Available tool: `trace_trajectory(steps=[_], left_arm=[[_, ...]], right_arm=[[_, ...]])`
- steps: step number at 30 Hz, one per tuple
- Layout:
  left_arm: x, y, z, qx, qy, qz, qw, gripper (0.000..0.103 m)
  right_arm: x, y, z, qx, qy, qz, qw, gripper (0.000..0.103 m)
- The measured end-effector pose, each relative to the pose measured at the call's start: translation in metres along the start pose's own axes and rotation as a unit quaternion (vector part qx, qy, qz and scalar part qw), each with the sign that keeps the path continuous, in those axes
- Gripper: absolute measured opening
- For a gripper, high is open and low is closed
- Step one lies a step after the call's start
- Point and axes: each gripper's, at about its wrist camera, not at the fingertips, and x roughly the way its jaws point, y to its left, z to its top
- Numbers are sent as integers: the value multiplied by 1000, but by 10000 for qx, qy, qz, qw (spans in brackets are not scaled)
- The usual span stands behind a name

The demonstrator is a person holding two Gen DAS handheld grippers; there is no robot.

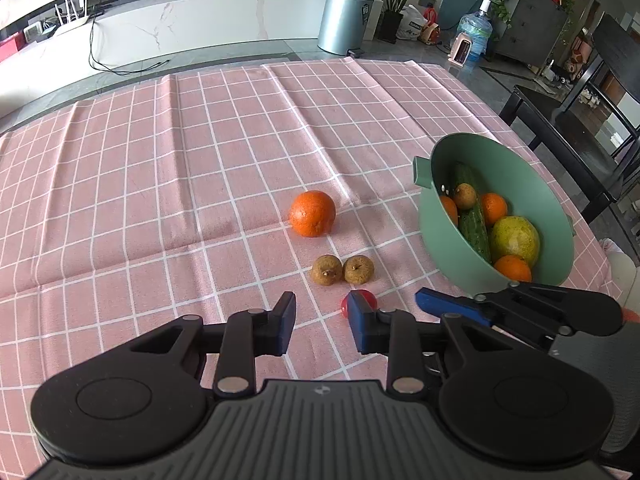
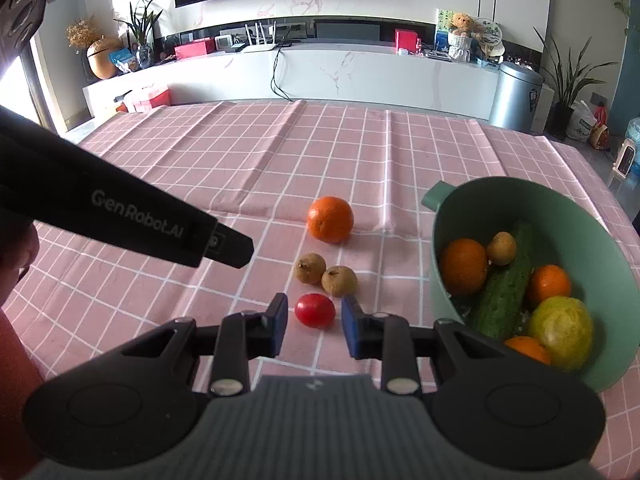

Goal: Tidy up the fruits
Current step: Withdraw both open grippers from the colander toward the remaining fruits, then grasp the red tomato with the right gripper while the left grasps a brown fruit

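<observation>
On the pink checked cloth lie an orange (image 1: 312, 213) (image 2: 330, 219), two brown longans (image 1: 343, 269) (image 2: 325, 274) and a small red tomato (image 2: 315, 310) (image 1: 370, 299). A green bowl (image 1: 440, 240) (image 2: 452, 216) at the right holds oranges, a cucumber, a longan and a yellow-green fruit. My right gripper (image 2: 314, 330) is open, its fingers either side of the tomato just short of it. My left gripper (image 1: 322, 322) is open and empty, just left of the tomato. The right gripper's blue finger (image 1: 440, 304) shows in the left wrist view.
The left gripper's black body (image 2: 120, 216) crosses the left of the right wrist view. A black chair (image 1: 580, 140) stands beyond the table's right edge. A steel bin (image 1: 346, 18) and a white counter stand behind the table.
</observation>
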Motion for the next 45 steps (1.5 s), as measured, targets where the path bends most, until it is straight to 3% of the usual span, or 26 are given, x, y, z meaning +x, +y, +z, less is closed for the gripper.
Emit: trace_trajectory(steps=[10, 26, 29, 36, 42, 45], left_arm=[[27, 21, -1, -88, 267, -56, 9996, 35], [48, 25, 1, 19, 412, -167, 9990, 35], [49, 23, 2, 60, 400, -162, 9990, 36], [55, 12, 8, 95, 330, -274, 9990, 35], [68, -1, 14, 459, 319, -341, 9979, 36], [76, -4, 15, 741, 353, -206, 9964, 36]], right_arm=[[42, 1, 2, 122, 368, -99, 9992, 30], [65, -3, -2, 303, 549, -4, 9980, 31], [64, -1, -2, 254, 553, 38, 9981, 25], [48, -4, 0, 207, 523, -2, 9984, 26], [22, -17, -2, 190, 477, -84, 9986, 26], [12, -24, -4, 252, 446, -107, 9986, 26]])
